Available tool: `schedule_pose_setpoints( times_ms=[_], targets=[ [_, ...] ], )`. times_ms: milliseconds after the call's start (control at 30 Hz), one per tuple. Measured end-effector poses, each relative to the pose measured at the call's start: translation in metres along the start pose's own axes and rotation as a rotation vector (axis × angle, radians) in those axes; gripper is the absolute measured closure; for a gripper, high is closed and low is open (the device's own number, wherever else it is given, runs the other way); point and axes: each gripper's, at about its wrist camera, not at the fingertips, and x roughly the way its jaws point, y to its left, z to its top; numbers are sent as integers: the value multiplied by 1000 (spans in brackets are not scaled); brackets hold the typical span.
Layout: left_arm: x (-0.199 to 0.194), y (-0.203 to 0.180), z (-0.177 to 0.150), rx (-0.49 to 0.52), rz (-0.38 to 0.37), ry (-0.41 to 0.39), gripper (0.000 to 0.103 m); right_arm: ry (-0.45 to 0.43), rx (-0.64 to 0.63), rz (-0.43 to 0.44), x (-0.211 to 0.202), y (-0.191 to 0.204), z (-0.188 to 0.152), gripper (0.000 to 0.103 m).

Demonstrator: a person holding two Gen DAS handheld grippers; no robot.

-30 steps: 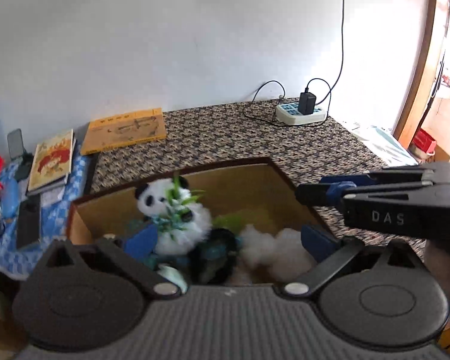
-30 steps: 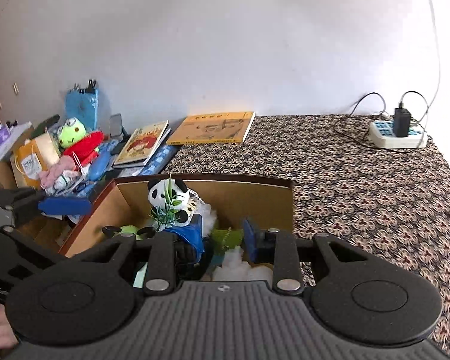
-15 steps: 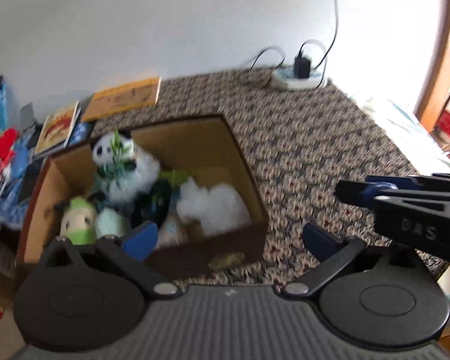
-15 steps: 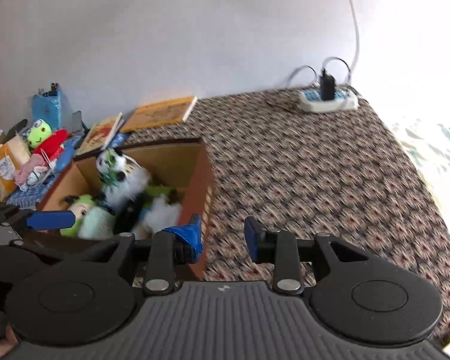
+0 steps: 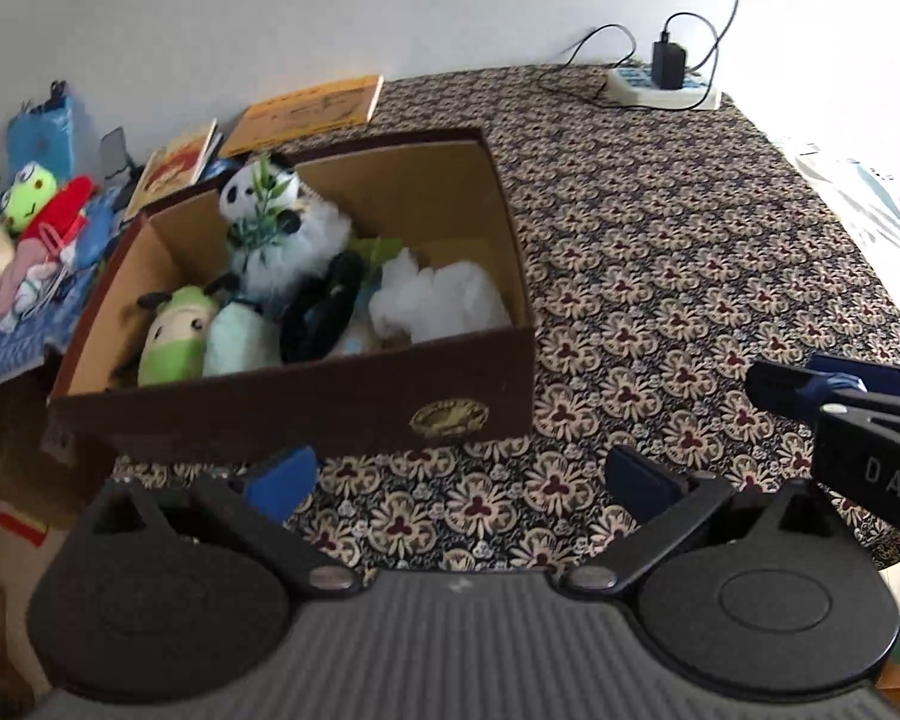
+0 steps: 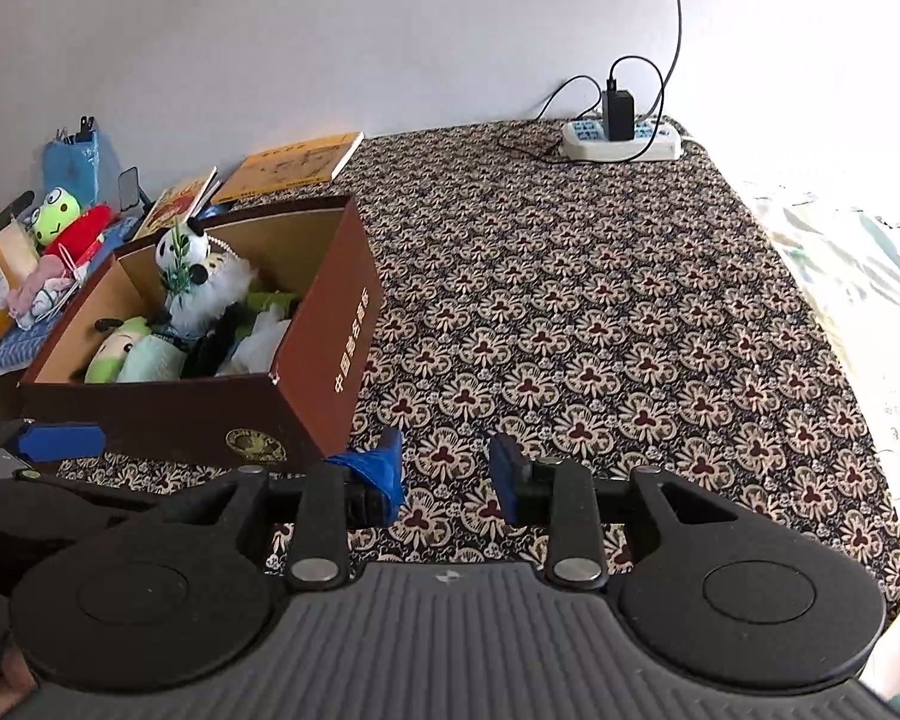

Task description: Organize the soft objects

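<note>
A brown cardboard box (image 5: 306, 402) (image 6: 324, 324) stands on the patterned table, holding several soft toys: a panda (image 5: 282, 234) (image 6: 201, 282), a green doll (image 5: 174, 336) (image 6: 117, 348), a pale mint plush (image 5: 237, 339), a black plush (image 5: 324, 306) and white fluff (image 5: 438, 300). My left gripper (image 5: 459, 477) is open and empty, in front of the box's near wall. My right gripper (image 6: 447, 474) is open and empty, over the cloth to the right of the box. The right gripper's fingers (image 5: 810, 387) also show at the right edge of the left wrist view.
Books (image 6: 294, 165) and a frog plush with red clothing (image 6: 69, 219) lie left of and behind the box, near a blue pen holder (image 6: 78, 159). A power strip with charger (image 6: 621, 138) sits at the table's far edge. The patterned cloth (image 6: 600, 330) spreads to the right.
Both grippers have pulled back and up from inside the box to in front of it. The toys stay in the box.
</note>
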Motion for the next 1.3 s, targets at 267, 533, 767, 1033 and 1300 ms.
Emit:
schedule_pose_setpoints(
  times_ms=[267,533,767,1033,1300],
  targets=[
    [0,9,-3,-34,59,18,1,32,-30,32,5,9,-2,88],
    [-5,34,4,-50,103,-19,1,43,-74,37,12,34,4,88],
    [-8,73,22,-74,102,-59,1,27,-79,30,17,66,23,88],
    [-3,118,46,-75,72,-72,0,-9,-87,19,24,108,45,87],
    [4,146,65,-6,81,-105,0,-53,-44,-9,36,140,65,86]
  ],
)
